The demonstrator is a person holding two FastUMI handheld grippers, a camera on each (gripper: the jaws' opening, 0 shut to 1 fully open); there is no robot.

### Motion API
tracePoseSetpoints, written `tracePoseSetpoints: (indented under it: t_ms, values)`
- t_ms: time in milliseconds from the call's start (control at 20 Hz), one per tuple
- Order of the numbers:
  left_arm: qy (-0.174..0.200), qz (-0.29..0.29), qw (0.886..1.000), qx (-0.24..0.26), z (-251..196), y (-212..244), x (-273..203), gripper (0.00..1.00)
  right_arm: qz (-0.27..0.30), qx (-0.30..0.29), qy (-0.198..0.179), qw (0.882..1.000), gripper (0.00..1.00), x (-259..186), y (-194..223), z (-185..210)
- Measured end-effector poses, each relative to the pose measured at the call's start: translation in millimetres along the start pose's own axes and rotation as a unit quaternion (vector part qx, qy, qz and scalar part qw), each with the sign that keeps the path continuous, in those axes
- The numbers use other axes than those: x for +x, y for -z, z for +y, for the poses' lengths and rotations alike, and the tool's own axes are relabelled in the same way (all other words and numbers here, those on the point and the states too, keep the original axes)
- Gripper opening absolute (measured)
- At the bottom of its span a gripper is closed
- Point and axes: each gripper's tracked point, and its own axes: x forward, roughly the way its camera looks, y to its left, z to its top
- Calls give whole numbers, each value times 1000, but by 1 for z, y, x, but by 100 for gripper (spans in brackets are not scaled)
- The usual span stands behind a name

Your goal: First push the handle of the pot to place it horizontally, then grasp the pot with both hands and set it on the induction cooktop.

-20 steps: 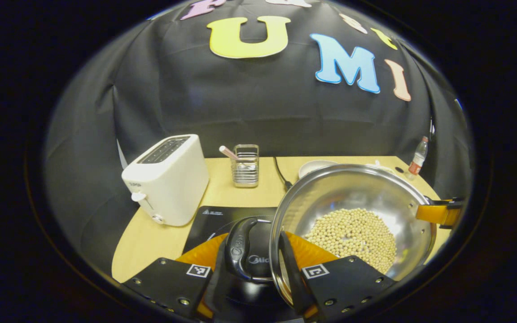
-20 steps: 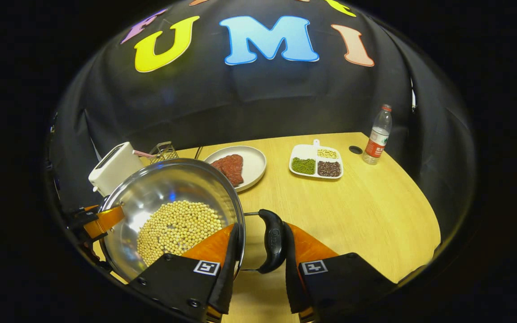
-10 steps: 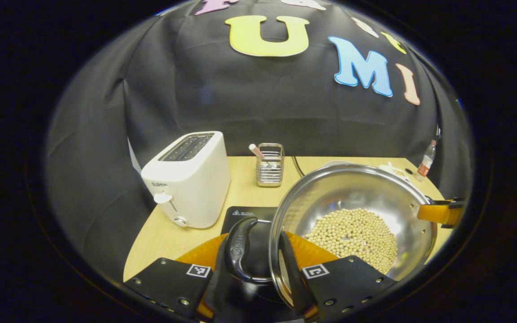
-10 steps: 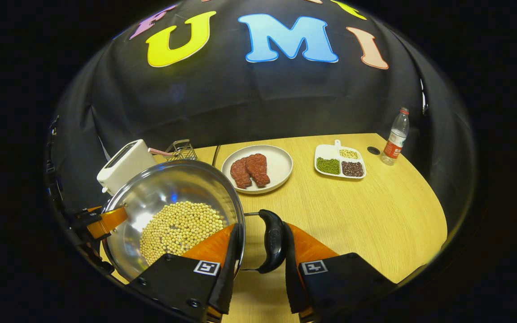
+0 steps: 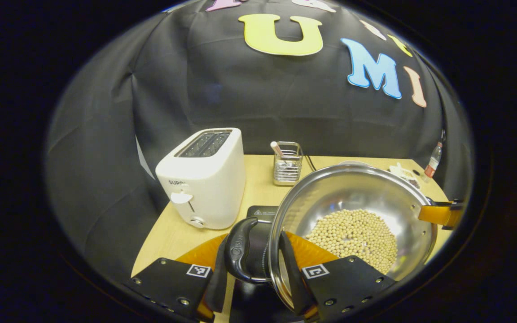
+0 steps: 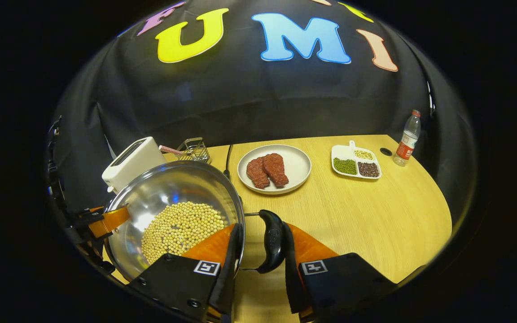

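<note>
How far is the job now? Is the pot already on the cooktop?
Done: both handles grasped, the left hand-held gripper on one handle, the right hand-held gripper on the other. In hand: the pot of beans is carried beside the toaster. Left: setting it on the cooktop, partly visible below.

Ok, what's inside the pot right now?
The pot holds a pile of pale round beans heaped toward the near side; bare shiny metal shows behind them. The nearest part of the pot's inside is hidden behind the right gripper.
</note>
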Motion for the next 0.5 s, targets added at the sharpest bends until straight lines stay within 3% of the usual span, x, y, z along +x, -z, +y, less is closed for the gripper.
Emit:
tracePoseSetpoints:
  t_ms: [50, 100, 450, 500]
  values:
    - [1, 0, 1000, -1, 6, 2, 5, 59, 0, 0, -2, 1000, 48, 0, 1, 3]
    - [2, 0, 1000, -1, 9, 3, 8, 59, -2, 0, -4, 1000, 51, 1, 1, 6]
    - [-1, 21, 1000, -18, 21, 24, 20, 55, 5, -11, -8, 1000, 52, 8, 11, 16]
    - [-2, 21, 1000, -16, 22, 24, 21, 63, 3, -11, -9, 1000, 51, 6, 11, 17]
